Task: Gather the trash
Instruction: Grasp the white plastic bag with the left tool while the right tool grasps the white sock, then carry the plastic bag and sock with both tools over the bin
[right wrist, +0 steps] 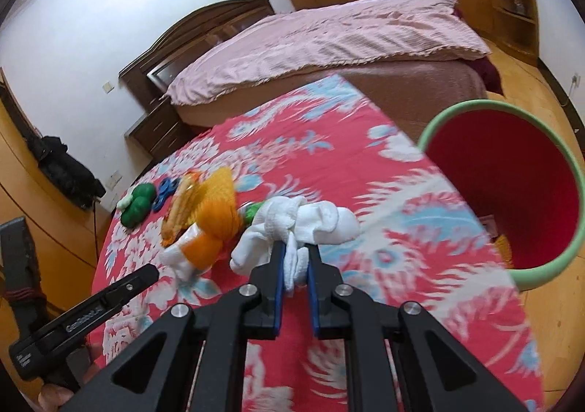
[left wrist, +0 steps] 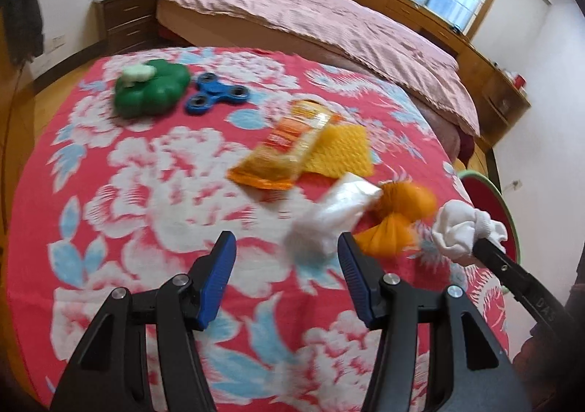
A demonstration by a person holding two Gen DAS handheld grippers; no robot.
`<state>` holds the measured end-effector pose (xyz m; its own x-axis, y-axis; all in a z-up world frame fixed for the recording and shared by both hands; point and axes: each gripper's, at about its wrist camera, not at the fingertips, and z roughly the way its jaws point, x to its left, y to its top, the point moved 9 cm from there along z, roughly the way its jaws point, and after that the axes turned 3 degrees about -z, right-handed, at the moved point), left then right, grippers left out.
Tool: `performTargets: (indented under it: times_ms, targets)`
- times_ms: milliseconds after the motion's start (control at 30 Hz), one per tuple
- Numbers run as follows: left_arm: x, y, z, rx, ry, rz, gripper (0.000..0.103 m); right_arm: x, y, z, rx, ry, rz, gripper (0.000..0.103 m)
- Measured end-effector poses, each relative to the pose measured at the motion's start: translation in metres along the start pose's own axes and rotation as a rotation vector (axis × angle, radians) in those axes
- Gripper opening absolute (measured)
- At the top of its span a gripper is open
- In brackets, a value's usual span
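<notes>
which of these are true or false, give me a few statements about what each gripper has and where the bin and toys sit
1. The right gripper is shut on the crumpled white tissue. True.
2. The left gripper holds the orange snack wrapper. False: its jaws stand open with nothing pressed between them, and the wrapper lies on the floral tablecloth.
3. The red bin with a green rim stands off the table's edge. True.
4. The blue fidget spinner lies inside the bin. False: it lies on the cloth beside the green toy.
5. The yellow cloth lies partly under the snack wrapper. True.
</notes>
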<state>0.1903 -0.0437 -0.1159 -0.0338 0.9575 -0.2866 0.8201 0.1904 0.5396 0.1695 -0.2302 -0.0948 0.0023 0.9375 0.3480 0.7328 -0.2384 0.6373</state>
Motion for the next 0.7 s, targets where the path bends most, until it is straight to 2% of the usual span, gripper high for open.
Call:
performTargets:
  times_ms: [333,533,633,700]
  targets:
    - [-0.031,0.010,0.030,0.032,0.024,0.073,0.058,-0.037,-0.004,-0.013,-0.010,-0.017,0.057,0.013]
    - [-0.027,0.009,0.043,0.046,0.044,0.058,0.057,-0.044,-0.008,-0.011,0.002,-0.010,0.067,0.013]
    - [-0.028,0.008,0.043,0.034,0.050,0.074,0.046,-0.046,-0.010,-0.010,0.006,-0.005,0.073,0.013]
    - [-0.030,0.008,0.042,0.033,0.035,0.078,0.044,-0.047,-0.011,-0.009,0.009,-0.002,0.079,0.013]
